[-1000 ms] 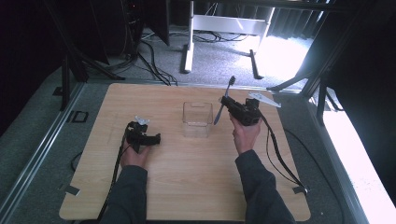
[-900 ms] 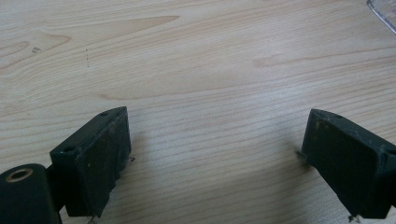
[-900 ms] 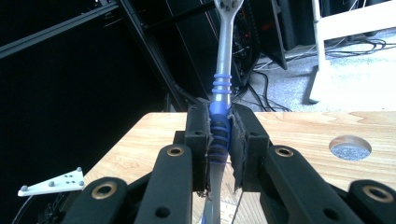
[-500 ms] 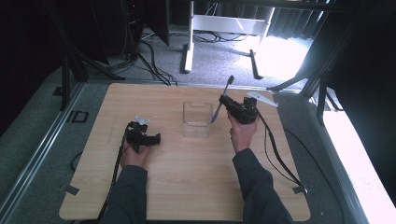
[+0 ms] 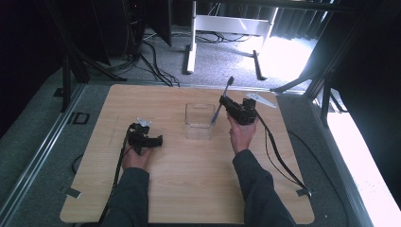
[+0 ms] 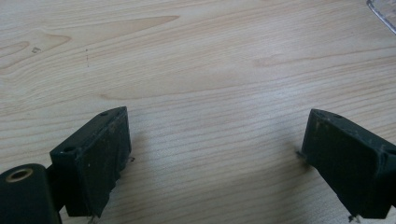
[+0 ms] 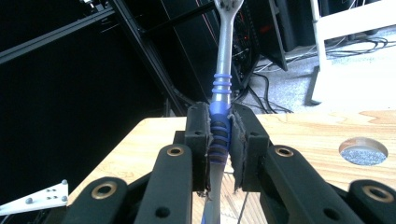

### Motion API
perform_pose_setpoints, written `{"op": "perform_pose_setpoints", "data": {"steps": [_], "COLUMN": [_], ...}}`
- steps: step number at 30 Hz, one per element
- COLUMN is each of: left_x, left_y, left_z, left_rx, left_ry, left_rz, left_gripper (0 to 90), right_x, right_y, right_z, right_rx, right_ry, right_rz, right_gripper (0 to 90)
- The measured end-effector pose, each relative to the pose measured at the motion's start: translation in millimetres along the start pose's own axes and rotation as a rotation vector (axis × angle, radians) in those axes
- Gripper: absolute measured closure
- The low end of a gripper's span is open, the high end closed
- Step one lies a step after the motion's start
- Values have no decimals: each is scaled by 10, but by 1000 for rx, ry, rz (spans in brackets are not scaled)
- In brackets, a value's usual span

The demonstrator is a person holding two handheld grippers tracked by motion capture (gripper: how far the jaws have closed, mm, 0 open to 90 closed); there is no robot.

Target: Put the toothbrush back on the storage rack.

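While both hands sit over the wooden table (image 5: 189, 189), entries run left to right across the high view.

Left gripper (image 5: 150, 140): low on the table's left half, held in the person's left hand (image 5: 137, 158); its own view (image 6: 215, 154) has the two black jaws standing wide apart with bare wood grain between them, nothing held.

Clear container (image 5: 199, 120): open-topped transparent box, mid-table, between the two grippers; one corner (image 6: 385, 11) enters the left gripper view at upper right.

Toothbrush (image 5: 222, 101): grey with blue ribbed grip, tilted, head up and away, lower end by the container's right rim; whether it touches is unclear.

Right gripper (image 5: 226, 101): raised just right of the container, held in the right hand (image 5: 242, 135); jaws clamped on the toothbrush's blue grip (image 7: 219, 135).

Grey plate (image 5: 261, 99): beyond the right gripper.
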State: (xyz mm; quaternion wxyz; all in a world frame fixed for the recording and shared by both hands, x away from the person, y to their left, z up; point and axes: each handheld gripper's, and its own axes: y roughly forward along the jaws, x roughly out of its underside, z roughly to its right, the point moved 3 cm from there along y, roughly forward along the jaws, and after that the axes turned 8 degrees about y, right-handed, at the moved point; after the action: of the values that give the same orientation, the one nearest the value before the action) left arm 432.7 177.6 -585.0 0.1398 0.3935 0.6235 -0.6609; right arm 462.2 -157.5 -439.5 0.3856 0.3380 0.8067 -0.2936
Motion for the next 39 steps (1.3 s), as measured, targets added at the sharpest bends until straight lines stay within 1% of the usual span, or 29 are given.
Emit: {"op": "perform_pose_setpoints", "data": {"steps": [3, 10, 24, 30, 31, 32, 35, 37, 39], "left_x": [0, 0, -1, -1, -1, -1, -1, -2, -2], "left_y": [0, 0, 2, 2, 2, 2, 2, 1, 1], "left_z": [0, 0, 0, 0, 0, 0, 1, 1, 1], "left_rx": [0, 0, -1, -1, -1, -1, -1, 0, 0], "left_ry": [0, 0, 0, -1, 0, 0, 0, 0, 0], "left_rz": [0, 0, 1, 1, 1, 1, 1, 0, 0], "left_gripper": [82, 82, 83, 83, 83, 83, 84, 84, 84], "right_x": [19, 68, 158, 212, 233, 233, 225, 217, 211], "right_y": [18, 62, 128, 151, 166, 161, 131, 103, 79], "right_z": [1, 15, 30, 33, 41, 44, 41, 25, 10], "right_rx": [4, 9, 26, 39, 38, 38, 31, 28, 31], "right_ry": [-14, -38, -64, -93, -122, -133, -154, -174, -180], "right_rz": [1, -16, -41, -61, -85, -89, -110, -108, -102], "right_gripper": [781, 781, 780, 775, 686, 629, 530, 475, 448]}}
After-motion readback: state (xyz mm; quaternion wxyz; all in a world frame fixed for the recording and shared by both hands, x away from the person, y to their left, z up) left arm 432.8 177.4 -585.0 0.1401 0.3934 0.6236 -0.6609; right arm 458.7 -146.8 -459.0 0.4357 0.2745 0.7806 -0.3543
